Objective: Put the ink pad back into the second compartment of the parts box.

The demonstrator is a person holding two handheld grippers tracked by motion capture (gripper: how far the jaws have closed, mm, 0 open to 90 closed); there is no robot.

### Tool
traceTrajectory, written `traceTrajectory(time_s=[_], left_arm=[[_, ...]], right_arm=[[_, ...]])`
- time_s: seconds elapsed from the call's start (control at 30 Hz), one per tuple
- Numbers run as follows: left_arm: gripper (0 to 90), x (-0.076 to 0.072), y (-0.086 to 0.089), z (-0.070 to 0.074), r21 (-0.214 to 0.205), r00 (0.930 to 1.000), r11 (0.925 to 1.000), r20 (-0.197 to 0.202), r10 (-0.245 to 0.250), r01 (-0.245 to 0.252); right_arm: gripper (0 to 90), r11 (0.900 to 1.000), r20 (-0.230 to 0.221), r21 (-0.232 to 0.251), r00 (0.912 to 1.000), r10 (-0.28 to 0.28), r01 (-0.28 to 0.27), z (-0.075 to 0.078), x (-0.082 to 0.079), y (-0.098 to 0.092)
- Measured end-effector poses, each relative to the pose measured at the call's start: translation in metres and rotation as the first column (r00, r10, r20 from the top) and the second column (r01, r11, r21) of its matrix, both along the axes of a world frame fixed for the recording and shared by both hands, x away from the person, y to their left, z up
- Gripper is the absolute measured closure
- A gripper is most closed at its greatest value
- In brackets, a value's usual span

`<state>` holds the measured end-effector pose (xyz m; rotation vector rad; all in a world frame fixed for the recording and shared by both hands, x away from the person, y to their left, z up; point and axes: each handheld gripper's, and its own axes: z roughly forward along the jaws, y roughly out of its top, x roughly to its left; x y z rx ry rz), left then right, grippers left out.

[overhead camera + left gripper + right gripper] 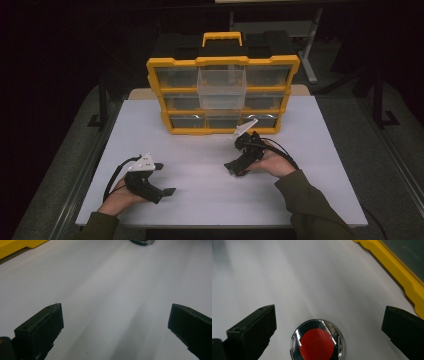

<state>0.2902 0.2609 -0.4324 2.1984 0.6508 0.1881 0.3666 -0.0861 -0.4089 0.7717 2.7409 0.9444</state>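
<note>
Nowhere on the round disc (317, 343) can any writing be read; it has a shiny chrome rim around a flat red centre. It lies on the white table (200, 150), between the spread jaws of the right gripper (328, 325), close in front of the yellow organiser (222, 95). Farther from the organiser, the left gripper (115, 322) hovers, jaws spread, holding nothing

A yellow organizer case (223, 95) stands upright near the far edge of the white desk (200, 200), its black back and yellow carry handle (222, 38) rising behind it. Its front holds rows of clear drawers; one clear drawer (222, 89) in the upper middle juts out toward the near edge. Dark floor surrounds the desk.
</note>
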Motion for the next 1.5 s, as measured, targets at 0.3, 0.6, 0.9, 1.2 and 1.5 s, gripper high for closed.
traceTrajectory(time_s=[0.3,0.6,0.9,1.2,1.5], left_arm=[[0.0,0.0,0.0,0.0,-0.005,1.0,1.0,0.0,-0.002,0.002],[0.0,0.0,0.0,0.0,-0.006,1.0,1.0,-0.001,0.0,0.0],[0.0,0.0,0.0,0.0,-0.005,1.0,1.0,-0.003,0.001,-0.001],[0.0,0.001,0.0,-0.001,-0.004,1.0,1.0,-0.006,0.0,0.0],[0.0,0.001,0.0,-0.001,-0.002,1.0,1.0,-0.008,-0.002,0.002]], right_arm=[[0.0,0.9991,-0.027,-0.041,0.9995,0.014,-0.015,-0.005,-0.001,0.002],[0.9,0.9967,-0.059,-0.08,0.9982,0.01,-0.015,-0.01,-0.001,0.004],[4.6,0.9923,-0.078,-0.121,0.9968,0.017,-0.027,-0.015,-0.002,0.007],[10.8,0.9881,-0.118,-0.151,0.9929,0.014,-0.032,-0.02,-0.003,0.009],[15.4,0.9825,-0.138,-0.18,0.9902,0.024,-0.049,-0.024,-0.005,0.012]])
